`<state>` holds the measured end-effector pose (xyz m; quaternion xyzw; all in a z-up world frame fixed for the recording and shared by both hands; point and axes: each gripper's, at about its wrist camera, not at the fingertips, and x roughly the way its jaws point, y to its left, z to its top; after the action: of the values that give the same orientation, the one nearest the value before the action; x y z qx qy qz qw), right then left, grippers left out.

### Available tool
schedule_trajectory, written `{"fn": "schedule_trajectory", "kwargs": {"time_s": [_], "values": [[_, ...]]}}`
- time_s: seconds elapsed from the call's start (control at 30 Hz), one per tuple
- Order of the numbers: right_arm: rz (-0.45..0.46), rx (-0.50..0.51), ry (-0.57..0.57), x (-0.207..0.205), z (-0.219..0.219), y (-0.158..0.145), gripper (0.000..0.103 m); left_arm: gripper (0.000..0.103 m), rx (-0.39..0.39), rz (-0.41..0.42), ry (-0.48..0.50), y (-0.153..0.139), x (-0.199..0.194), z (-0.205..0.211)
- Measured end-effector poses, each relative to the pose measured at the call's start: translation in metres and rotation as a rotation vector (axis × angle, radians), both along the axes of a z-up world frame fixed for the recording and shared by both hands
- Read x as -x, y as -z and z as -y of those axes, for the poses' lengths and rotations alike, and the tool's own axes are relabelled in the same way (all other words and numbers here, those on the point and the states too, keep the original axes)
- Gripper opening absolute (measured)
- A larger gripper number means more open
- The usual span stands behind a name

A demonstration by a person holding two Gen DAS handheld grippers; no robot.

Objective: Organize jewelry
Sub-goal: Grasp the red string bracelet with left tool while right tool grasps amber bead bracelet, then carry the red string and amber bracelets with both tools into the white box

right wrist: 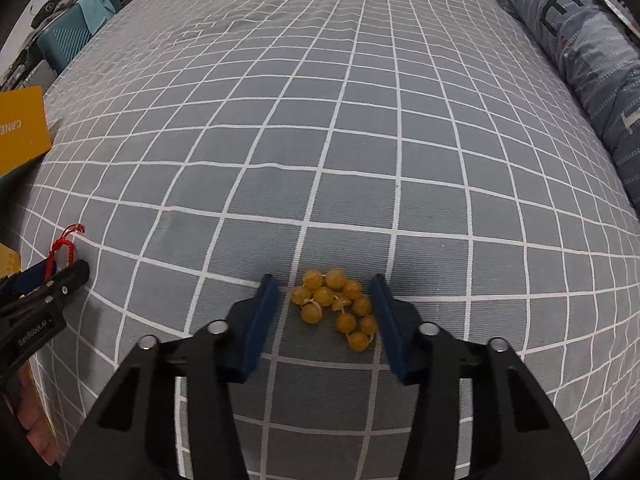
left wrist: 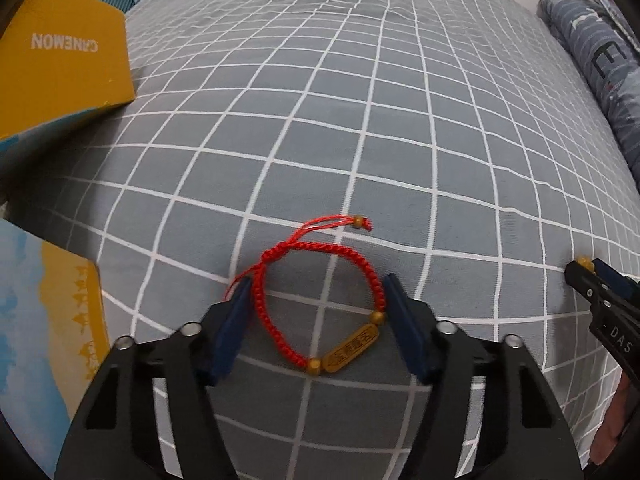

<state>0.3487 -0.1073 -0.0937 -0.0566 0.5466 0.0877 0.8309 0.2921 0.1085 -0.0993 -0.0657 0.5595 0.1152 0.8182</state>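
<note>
Yellow box cropped; plaque illegible

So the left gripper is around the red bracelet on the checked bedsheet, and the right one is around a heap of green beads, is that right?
Not quite: the beads are yellow, not green, as the right wrist view shows. The rest holds: the left gripper straddles the red bracelet on the checked bedsheet, and the right gripper straddles the beads.
</note>
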Motion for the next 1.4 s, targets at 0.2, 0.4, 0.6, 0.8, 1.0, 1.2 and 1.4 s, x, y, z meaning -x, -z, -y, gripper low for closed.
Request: {"fn": "schedule_trajectory", "kwargs": {"time_s": [0.2,0.4,0.6,0.8,1.0,1.2,1.4], "values": [[0.004,0.016,-0.007,0.001,-0.005,0.001,0.022,0.029,-0.018,-0.004,0.003,-0.002,0.001,-0.002],[0.014,0.020,-0.008,-0.001,-0.006,-0.001,0.016,0.010,0.011,0.011,0.001,-0.008,0.004,-0.006],[0.027,0.016,-0.001,0.003,-0.005,-0.007,0.015,0.010,0.032,0.037,0.017,-0.023,0.012,0.000],[0.058,0.010,0.020,0.012,-0.006,-0.018,0.015,0.010,0.052,0.073,0.048,-0.036,0.021,0.009],[0.095,0.001,0.043,0.024,-0.007,-0.028,0.015,0.010,0.046,0.108,0.063,-0.049,0.031,0.009],[0.146,-0.035,0.045,0.043,-0.009,-0.048,0.014,0.010,0.031,0.152,0.075,-0.066,0.043,0.010],[0.190,-0.052,0.058,0.064,-0.009,-0.068,0.009,0.010,0.022,0.194,0.084,-0.085,0.061,0.010]]}}
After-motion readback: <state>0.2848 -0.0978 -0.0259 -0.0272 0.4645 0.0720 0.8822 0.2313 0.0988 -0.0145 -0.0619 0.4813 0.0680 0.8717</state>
